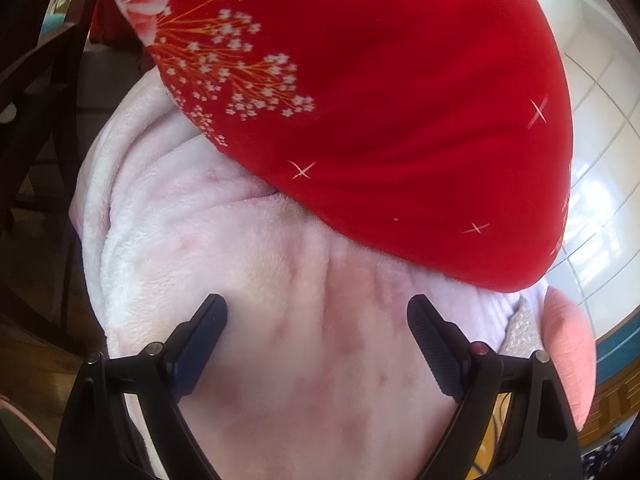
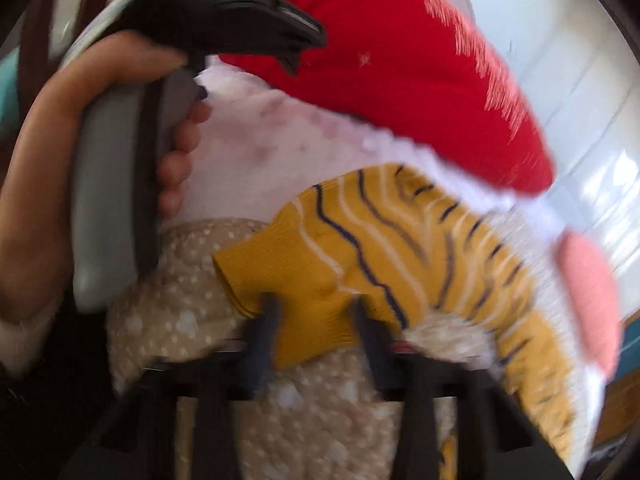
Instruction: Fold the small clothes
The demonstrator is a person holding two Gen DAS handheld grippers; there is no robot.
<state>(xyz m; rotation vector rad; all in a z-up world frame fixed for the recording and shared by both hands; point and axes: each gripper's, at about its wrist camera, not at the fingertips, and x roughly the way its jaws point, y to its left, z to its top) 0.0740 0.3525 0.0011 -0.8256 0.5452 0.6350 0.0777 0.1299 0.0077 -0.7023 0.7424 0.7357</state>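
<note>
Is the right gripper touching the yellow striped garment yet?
Touching. In the right wrist view, the right gripper has the yellow striped garment edge between its fingers, though the picture is blurred.

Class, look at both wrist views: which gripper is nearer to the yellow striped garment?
Right. The right gripper has its fingers at the yellow striped garment, its edge between them. The left gripper is open over the pale pink fleece, farther away.

We see a plush, fuzzy pale pink blanket (image 1: pixel 192 256) under a smooth red floral pillow (image 1: pixel 384 92). A ribbed mustard knit garment (image 2: pixel 360 248) lies on speckled beige fleece (image 2: pixel 184 300). Glossy white floor tiles (image 1: pixel 600 168) reflect light.
</note>
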